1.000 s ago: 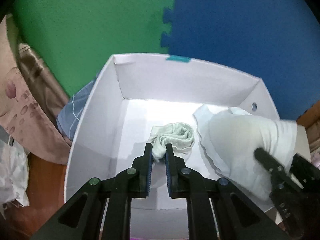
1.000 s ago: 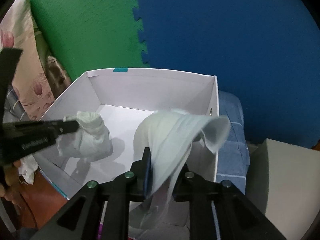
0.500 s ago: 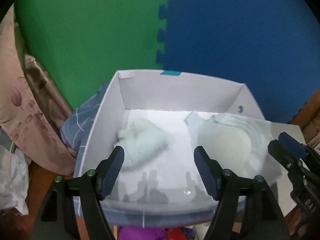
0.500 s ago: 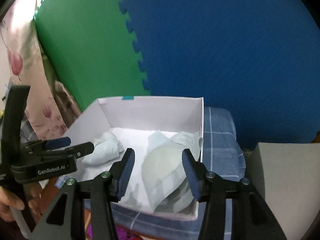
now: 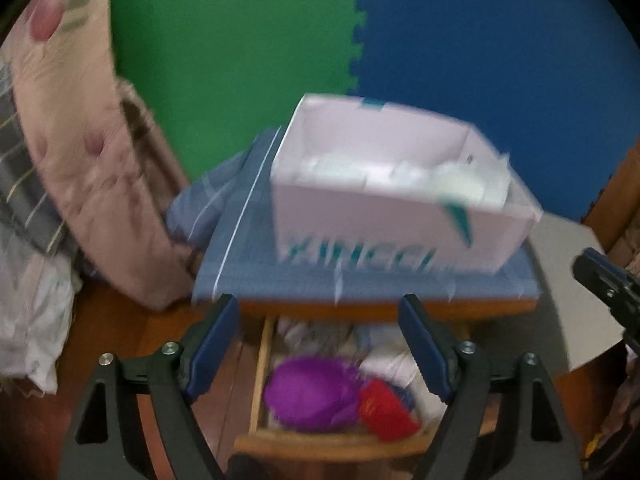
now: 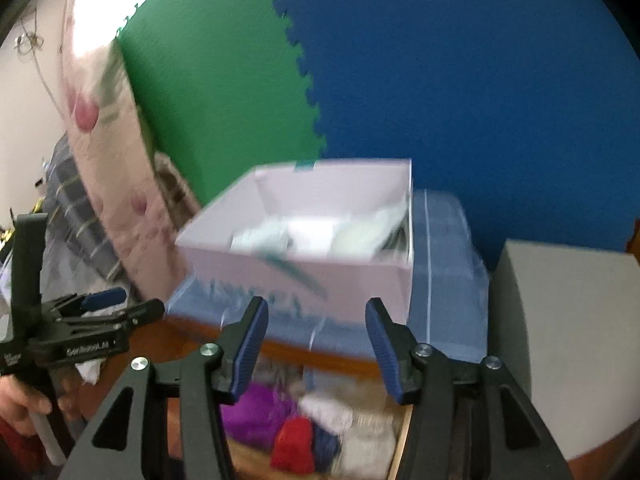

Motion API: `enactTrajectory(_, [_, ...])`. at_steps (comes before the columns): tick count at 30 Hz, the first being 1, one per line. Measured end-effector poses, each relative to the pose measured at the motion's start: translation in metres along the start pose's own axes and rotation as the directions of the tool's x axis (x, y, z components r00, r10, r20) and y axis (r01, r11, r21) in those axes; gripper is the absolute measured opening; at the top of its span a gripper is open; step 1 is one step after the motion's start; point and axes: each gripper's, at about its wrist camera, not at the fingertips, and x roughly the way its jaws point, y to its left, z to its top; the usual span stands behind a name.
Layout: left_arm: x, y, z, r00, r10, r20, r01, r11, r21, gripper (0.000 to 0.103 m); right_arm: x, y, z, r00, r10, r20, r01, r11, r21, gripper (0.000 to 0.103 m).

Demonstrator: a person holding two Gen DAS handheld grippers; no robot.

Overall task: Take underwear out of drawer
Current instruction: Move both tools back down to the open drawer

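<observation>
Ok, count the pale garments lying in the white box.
2. One pale garment lies at the left of the white box, the other at its right, against the right wall. Blur and the front wall may hide more.

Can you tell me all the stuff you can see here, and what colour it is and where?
box: one, white with teal lettering, on the blue cloth above the drawer
pale garments: two bundles, whitish, inside the box
blue cloth: one, blue checked, under the box
drawer: one, wooden, open, below the cloth
purple garment: one, purple, in the drawer
red garment: one, red, right of the purple one
other clothes: several, white and dark blue, blurred, in the drawer
foam mats: two, green and blue, behind
quilt: one, pink floral, far left
grey surface: one, right of the box
left gripper: black, blue pads, jaws opening, nothing between
right gripper: same, jaws apart, empty
hand: one, holding the left gripper
</observation>
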Motion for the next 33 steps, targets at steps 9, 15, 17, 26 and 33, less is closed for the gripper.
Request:
enactTrajectory(9, [0.050,0.026,-0.086,0.985,0.105,-0.135,-0.109,0.994,-0.023,0.079,0.040,0.013,-0.090,0.966,0.004,-0.259,-0.007,1.000,-0.013,0.052])
enactTrajectory(15, [0.082,0.039,-0.108,0.969,0.112,-0.219,-0.124,0.991,-0.042,0.079,0.089,0.023,-0.129,0.900,0.029,-0.434,-0.026,1.000,0.012,0.052])
enactTrajectory(17, [0.088,0.042,-0.110,0.967,0.107,-0.233,-0.122,0.991,-0.053,0.079,0.104,0.024,-0.137,0.877,0.025,-0.480,-0.021,1.000,0.014,0.052])
enactTrajectory(26, [0.116,0.048,-0.109,0.958,0.075,-0.277,-0.107,0.989,-0.103,0.089,0.170,0.039,-0.160,0.775,-0.004,-0.632,-0.019,0.999,-0.029,0.059])
enactTrajectory(33, [0.128,0.050,-0.112,0.949,0.071,-0.307,-0.109,0.988,-0.108,0.090,0.208,0.042,-0.176,0.709,-0.039,-0.704,0.009,0.999,-0.046,0.059])
